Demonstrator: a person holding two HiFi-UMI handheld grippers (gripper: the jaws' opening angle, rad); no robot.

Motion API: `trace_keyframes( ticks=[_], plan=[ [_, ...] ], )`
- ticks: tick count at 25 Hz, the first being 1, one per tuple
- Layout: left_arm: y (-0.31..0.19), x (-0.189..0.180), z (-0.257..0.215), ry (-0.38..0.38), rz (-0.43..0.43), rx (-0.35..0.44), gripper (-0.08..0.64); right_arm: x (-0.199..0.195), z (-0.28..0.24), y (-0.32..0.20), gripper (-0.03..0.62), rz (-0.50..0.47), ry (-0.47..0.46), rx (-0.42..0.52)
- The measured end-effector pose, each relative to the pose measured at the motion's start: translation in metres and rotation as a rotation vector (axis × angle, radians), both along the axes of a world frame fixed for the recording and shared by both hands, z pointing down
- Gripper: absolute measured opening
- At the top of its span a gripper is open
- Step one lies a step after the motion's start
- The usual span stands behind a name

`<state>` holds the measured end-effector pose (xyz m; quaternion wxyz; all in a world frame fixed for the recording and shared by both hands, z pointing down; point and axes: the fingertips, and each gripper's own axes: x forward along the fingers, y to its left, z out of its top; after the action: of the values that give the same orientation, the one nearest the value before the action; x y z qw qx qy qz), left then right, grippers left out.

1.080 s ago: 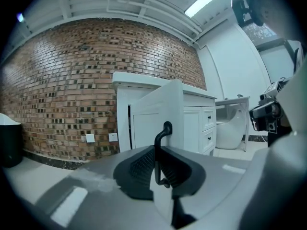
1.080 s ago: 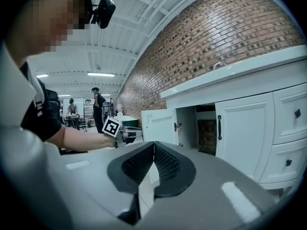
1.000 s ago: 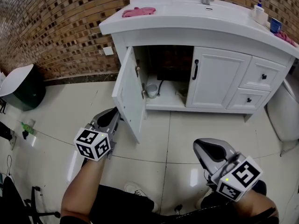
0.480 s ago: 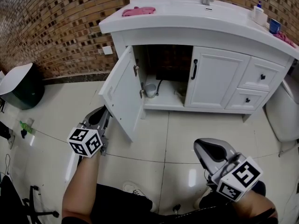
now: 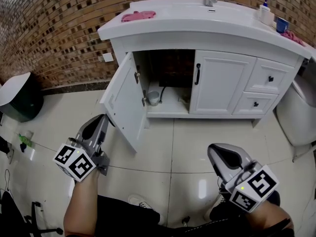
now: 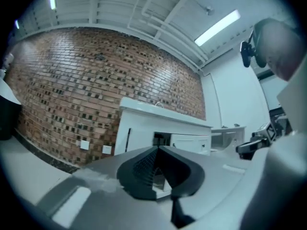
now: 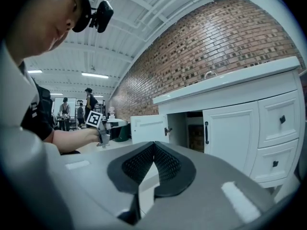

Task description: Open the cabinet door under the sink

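- Brick-walled room: white panelled cabinet door (image 5: 122,100) stood open, perhaps free to swing back.
- Near it, left gripper (image 5: 102,118), jaws just closed empty, could knock it; right gripper (image 5: 216,149) was pressed together, empty.

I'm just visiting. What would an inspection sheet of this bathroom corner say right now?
surface: glossy pale tiled floor.
job's things: white cabinet door under the sink swung open; neighbouring white door with black handle closed.
clutter: pink cloth and white bottle on the white countertop.
grippers: left gripper has just closed its jaws, nothing between them; right gripper shut, empty.
cables: perhaps a thin cord on the floor, far left.
surroundings: brown brick wall; dark bin with white lid.
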<state>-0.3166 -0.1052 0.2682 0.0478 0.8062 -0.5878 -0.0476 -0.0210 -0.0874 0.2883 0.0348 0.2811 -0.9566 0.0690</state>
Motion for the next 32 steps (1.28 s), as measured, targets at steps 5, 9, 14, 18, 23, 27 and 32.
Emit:
trace_keyframes(
  ticks=[5,9,14,18,23,27,32],
  plan=[
    [0.037,0.107,-0.014,-0.100,0.252,-0.032,0.003,0.027,-0.016,-0.014,0.009,0.081,-0.037,0.012],
    [0.050,0.164,-0.010,-0.102,0.373,-0.027,0.003,0.047,-0.017,-0.017,0.008,0.118,-0.060,-0.028],
    [0.042,0.179,0.011,-0.148,0.378,-0.055,0.003,0.042,0.006,-0.003,0.008,0.060,-0.053,-0.129],
    [0.042,0.194,0.034,-0.166,0.423,-0.095,0.003,0.043,0.018,0.000,0.008,0.046,-0.042,-0.166],
    [0.046,0.215,0.035,-0.076,0.516,-0.112,0.005,0.042,0.010,0.009,0.008,0.038,-0.052,-0.146],
    [0.048,0.214,0.021,-0.077,0.513,-0.062,0.005,0.046,0.019,0.007,0.008,0.055,-0.011,-0.139],
    [0.048,0.210,0.019,-0.089,0.488,-0.052,0.005,0.047,0.028,0.009,0.008,0.050,0.019,-0.151]
  ],
)
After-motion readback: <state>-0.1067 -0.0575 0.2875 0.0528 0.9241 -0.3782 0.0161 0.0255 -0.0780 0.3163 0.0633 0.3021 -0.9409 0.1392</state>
